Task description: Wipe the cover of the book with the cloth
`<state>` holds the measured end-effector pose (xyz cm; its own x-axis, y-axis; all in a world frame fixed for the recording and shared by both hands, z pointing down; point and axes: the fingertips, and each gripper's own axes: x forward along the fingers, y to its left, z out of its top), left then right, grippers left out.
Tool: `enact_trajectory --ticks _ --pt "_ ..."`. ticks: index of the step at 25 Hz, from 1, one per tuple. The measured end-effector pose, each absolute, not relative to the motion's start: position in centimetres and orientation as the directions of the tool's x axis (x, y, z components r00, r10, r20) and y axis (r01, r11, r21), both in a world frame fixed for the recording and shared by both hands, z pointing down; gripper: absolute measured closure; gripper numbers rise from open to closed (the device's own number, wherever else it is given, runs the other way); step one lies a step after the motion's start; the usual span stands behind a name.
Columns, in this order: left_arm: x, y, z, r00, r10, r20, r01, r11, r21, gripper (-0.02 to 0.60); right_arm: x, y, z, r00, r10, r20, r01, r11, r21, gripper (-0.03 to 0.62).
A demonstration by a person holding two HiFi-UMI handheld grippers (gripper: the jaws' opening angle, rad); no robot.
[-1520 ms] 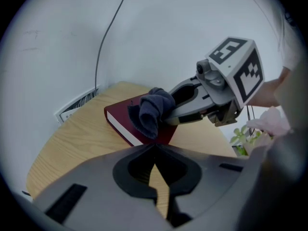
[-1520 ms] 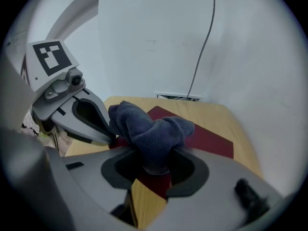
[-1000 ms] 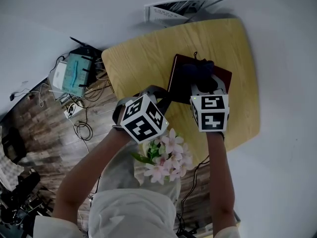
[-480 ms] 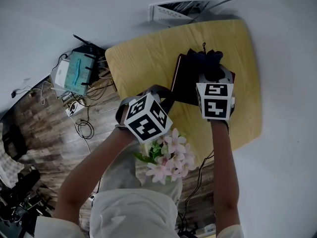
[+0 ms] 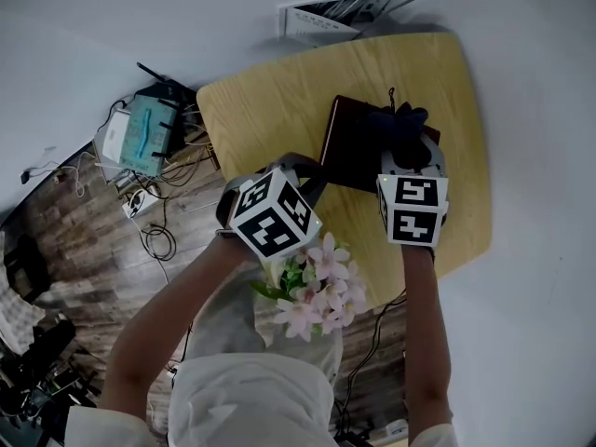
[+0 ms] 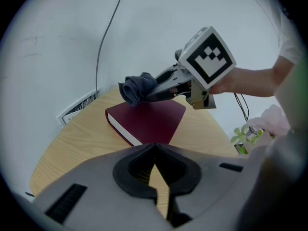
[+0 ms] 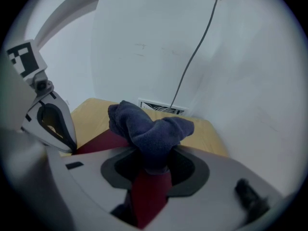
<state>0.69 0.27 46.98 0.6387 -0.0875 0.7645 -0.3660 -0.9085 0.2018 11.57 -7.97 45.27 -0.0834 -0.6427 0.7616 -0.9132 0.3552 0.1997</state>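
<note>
A dark red book (image 5: 352, 147) lies shut on the yellow wooden table (image 5: 270, 110). My right gripper (image 5: 406, 149) is shut on a bunched dark blue cloth (image 5: 401, 124), which sits over the book's far right part. In the right gripper view the cloth (image 7: 147, 129) bulges up out of the jaws, with red cover (image 7: 147, 198) below. The left gripper view shows the book (image 6: 150, 121), the cloth (image 6: 136, 88) and the right gripper (image 6: 155, 93) over it. My left gripper (image 6: 154, 147) is shut and empty, just short of the book's near left corner.
Pink artificial flowers (image 5: 317, 287) stand at the table's near edge between my arms. A white wall vent (image 5: 331, 19) and a cable lie beyond the table. A router and tangled cables (image 5: 140, 142) sit on the wooden floor to the left.
The right gripper has carried the cloth rightward across the book's cover. The left gripper has stayed nearly where it was.
</note>
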Motion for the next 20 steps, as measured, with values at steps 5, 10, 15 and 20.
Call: enact_trajectory --ticks 5,10,15,20 --pt "0.1 0.0 45.5 0.673 -0.175 0.718 -0.417 -0.892 0.174 0.571 10.5 -5.7 44.2 -0.134 -0.643 0.754 -0.912 0.377 0.16 0.441" --pt "-1.0 1.2 45.2 0.665 -0.174 0.726 -0.434 -0.882 0.186 0.571 7.6 -3.1 43.9 -0.202 -0.605 0.77 -0.888 0.444 0.116 0.441" --pt "-1.6 2.2 45.1 0.665 -0.172 0.727 -0.442 -0.875 0.197 0.571 5.5 -1.3 43.9 -0.245 -0.58 0.777 -0.872 0.482 0.085 0.442" --pt "-2.2 2.8 45.5 0.657 -0.176 0.733 -0.458 -0.865 0.204 0.571 4.1 0.0 44.2 -0.285 -0.55 0.785 -0.856 0.515 0.05 0.442"
